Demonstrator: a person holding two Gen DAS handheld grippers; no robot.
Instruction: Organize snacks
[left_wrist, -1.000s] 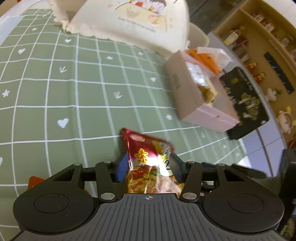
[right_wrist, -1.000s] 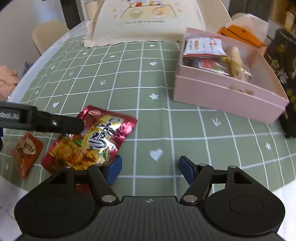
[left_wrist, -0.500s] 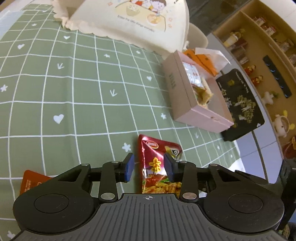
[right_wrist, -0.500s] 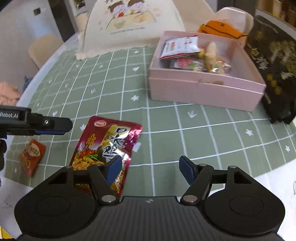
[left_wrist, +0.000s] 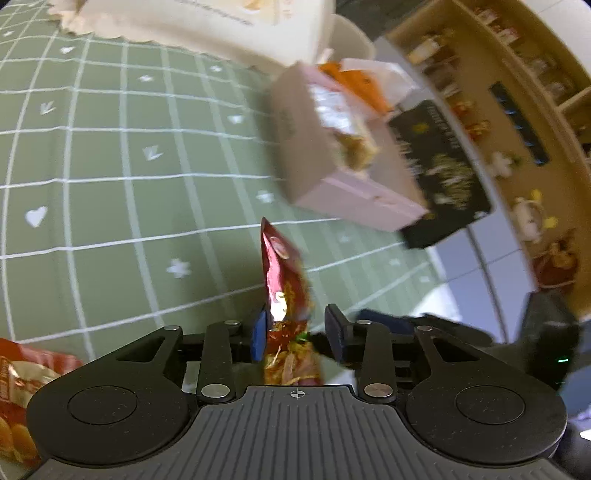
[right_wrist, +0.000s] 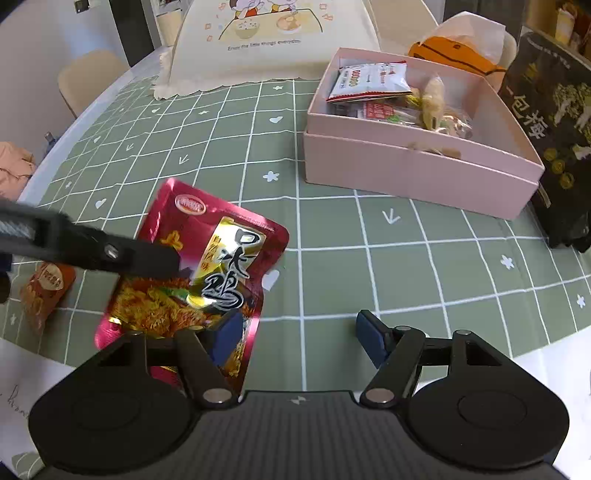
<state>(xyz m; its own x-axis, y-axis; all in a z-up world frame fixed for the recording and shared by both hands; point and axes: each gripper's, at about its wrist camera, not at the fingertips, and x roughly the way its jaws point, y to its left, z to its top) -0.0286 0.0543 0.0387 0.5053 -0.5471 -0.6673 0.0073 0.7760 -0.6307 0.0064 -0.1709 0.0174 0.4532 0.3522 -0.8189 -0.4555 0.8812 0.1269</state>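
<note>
A red foil snack packet hangs tilted just above the green checked tablecloth. My left gripper has it between its blue pads, and the jaws are closing on it. In the left wrist view the packet stands edge-on, up against the left pad. One left finger crosses the packet in the right wrist view. My right gripper is open and empty, just right of the packet's lower corner. A pink open box with several snacks inside sits at the far right.
A small orange packet lies at the left. A black printed bag stands right of the box, with an orange bag behind it. A cream mesh food cover fills the far end. White paper lies near the front-left corner.
The left jaws narrowed around the red packet, which rose off the cloth and turned edge-on to the left camera. The right gripper shifted slightly, so the pink box looks closer.
</note>
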